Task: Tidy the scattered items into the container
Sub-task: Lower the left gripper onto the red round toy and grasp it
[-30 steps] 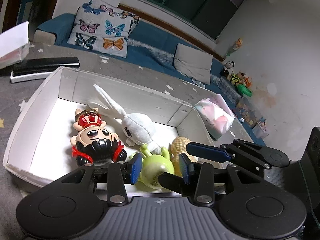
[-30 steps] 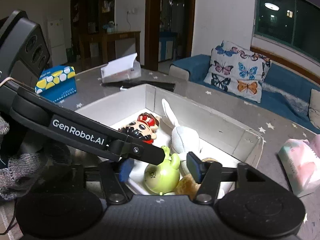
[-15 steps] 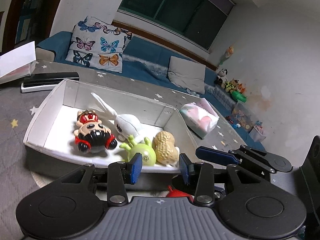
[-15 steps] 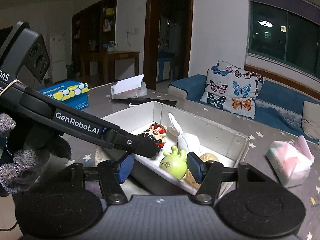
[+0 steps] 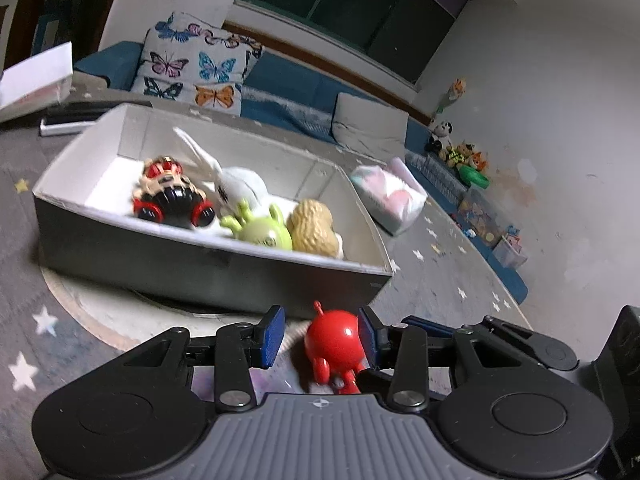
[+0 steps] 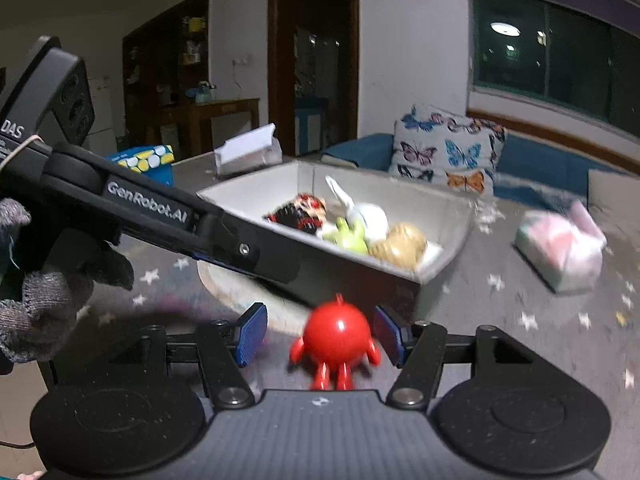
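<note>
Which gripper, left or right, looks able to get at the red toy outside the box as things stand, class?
Probably the right gripper: open, with the red toy centred between its fingers. The left gripper is open too, the toy beside one finger.

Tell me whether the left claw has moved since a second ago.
Yes. The left claw has pulled back out of the white box: it was over the toys inside, and now it is outside the near wall, open around the red toy.

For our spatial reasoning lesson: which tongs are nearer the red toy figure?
Right, apparently: the red toy figure stands centred between the open right tongs; the left tongs reach in from above-left.
</note>
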Available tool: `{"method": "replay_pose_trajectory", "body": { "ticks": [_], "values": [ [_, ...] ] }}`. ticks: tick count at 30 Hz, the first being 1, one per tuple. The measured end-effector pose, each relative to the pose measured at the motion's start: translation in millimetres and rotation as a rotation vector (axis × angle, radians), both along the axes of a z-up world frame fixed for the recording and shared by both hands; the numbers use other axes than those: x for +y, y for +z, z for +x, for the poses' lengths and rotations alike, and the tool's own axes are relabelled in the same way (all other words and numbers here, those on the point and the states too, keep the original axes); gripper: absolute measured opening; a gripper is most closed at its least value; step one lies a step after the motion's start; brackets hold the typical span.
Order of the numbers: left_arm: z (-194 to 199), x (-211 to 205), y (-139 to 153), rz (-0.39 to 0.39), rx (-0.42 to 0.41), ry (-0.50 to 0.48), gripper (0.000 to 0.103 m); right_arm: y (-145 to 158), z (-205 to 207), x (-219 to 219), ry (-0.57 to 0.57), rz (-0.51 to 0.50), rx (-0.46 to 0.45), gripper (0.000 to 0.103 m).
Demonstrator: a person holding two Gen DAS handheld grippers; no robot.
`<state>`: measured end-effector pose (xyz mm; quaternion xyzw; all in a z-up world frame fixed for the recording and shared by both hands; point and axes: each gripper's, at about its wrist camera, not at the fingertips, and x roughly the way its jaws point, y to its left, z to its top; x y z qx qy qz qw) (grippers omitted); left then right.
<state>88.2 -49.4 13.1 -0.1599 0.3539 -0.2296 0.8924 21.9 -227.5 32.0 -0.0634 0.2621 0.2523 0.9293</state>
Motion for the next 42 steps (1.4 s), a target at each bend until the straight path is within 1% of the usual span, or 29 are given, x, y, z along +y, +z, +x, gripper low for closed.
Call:
{"method": "replay_pose_trajectory", "body": {
  "ticks": [5, 9, 18, 26, 34, 42],
  "values": [
    [2, -10, -7, -0.004, 0.027, -0.024, 0.043, -14, 0, -6, -0.036, 0.012, 0.031, 0.061],
    [5, -12, -12, -0.003, 0.05, -0.031, 0.043, -18, 5, -7, -0.044, 0.022, 0.044, 0.061],
    [11, -8, -16, -0.041, 0.079, -0.029, 0.043, -27, 18, -4, -0.043, 0.036, 0.075, 0.061],
    [17, -6, -19, -0.071, 0.1, -0.022, 0.043, -28, 29, -5, -0.051, 0.078, 0.101, 0.06],
    [24, -4, -24, -0.092, 0.131, -0.016, 0.043, -34, 40, -10, -0.056, 0.144, 0.16, 0.057],
    [28, -3, -29, -0.108, 0.152, -0.018, 0.043, -35, 41, -9, -0.053, 0.156, 0.174, 0.056]
  ]
}}
